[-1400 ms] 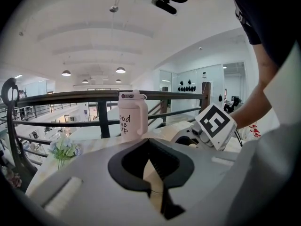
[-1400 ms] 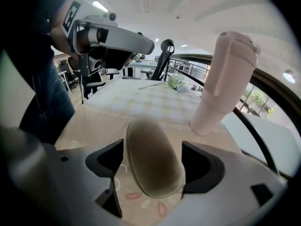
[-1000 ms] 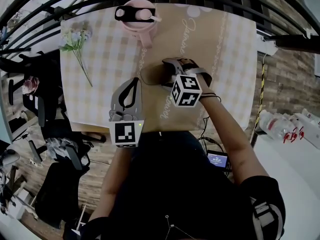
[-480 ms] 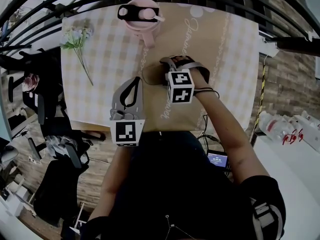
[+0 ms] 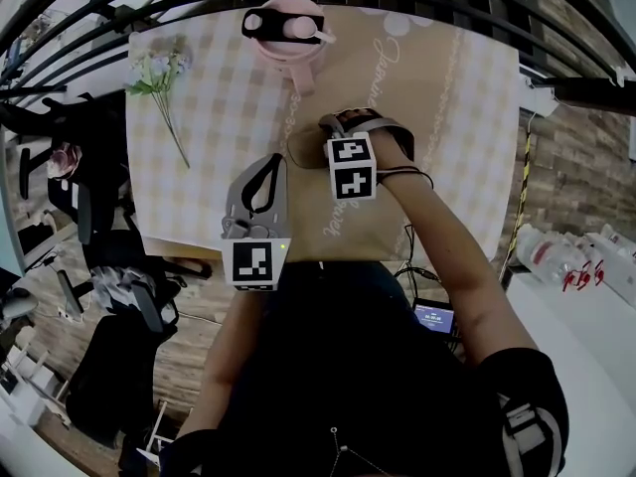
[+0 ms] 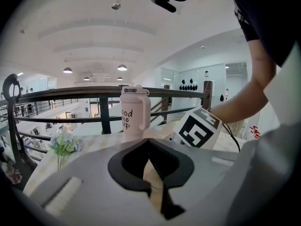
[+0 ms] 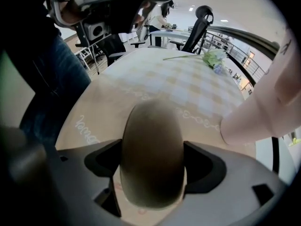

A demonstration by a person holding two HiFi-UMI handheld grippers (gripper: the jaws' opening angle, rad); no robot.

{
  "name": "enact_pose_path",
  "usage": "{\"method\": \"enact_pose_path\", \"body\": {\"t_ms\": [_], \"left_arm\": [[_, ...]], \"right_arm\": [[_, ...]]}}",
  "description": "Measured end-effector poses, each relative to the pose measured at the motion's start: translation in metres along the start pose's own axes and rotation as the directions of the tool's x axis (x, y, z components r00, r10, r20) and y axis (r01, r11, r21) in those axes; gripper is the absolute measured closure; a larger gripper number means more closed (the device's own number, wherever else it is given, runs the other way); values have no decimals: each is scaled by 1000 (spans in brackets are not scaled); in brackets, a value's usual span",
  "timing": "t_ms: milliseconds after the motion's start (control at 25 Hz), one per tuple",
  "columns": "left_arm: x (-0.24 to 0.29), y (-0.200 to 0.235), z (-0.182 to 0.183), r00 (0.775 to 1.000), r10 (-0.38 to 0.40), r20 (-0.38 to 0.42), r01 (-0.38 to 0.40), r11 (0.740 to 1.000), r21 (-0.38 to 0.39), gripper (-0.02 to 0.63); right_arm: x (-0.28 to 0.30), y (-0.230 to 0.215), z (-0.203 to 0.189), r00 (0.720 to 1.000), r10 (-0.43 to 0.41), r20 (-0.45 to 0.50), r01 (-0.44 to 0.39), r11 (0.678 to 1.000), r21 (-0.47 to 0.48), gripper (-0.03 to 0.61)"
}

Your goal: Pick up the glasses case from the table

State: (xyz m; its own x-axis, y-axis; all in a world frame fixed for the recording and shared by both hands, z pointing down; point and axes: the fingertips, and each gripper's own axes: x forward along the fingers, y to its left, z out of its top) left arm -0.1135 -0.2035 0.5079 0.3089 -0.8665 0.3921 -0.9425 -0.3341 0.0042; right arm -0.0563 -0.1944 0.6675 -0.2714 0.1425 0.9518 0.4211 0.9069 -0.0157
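The glasses case (image 7: 151,154), an olive-brown oval shell, fills the middle of the right gripper view. My right gripper (image 7: 152,147) is shut on it, one jaw pressed on each long side. In the head view the case (image 5: 301,148) shows as a brown oval on the tan strip of the tablecloth, just left of the right gripper (image 5: 326,143). I cannot tell whether it is off the cloth. My left gripper (image 5: 265,164) hovers near the table's front edge, left of the case, jaws shut with nothing in them; its tips (image 6: 149,144) meet in its own view.
A pink bottle (image 5: 288,30) stands at the table's far edge, beyond the case. A flower sprig (image 5: 159,76) lies at the far left. A dark railing (image 6: 94,94) runs behind the table (image 5: 457,117). Chairs and floor lie to the left.
The right gripper's marker cube has shifted left and toward the far edge, tilting over the case. The left gripper has stayed in place.
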Motion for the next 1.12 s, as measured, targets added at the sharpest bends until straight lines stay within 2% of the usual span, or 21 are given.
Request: {"method": "enact_pose_path", "body": {"t_ms": [120,480,1120], "left_arm": [[-1,1,0,1000,-1,9,1,1000,11,603],[-5,2,-3,1000,12,-13,-12,1000,-25,603],[-11,-1,1,1000,7,13,-7,1000,2,603]], "right_arm": [[6,1,-3,1000,9,-24,-9,1000,-5,210],[12,1,-5,998,37,-42,-36,999,16,210],[13,1,-6,998,34,-61,-32,999,24,210]]}}
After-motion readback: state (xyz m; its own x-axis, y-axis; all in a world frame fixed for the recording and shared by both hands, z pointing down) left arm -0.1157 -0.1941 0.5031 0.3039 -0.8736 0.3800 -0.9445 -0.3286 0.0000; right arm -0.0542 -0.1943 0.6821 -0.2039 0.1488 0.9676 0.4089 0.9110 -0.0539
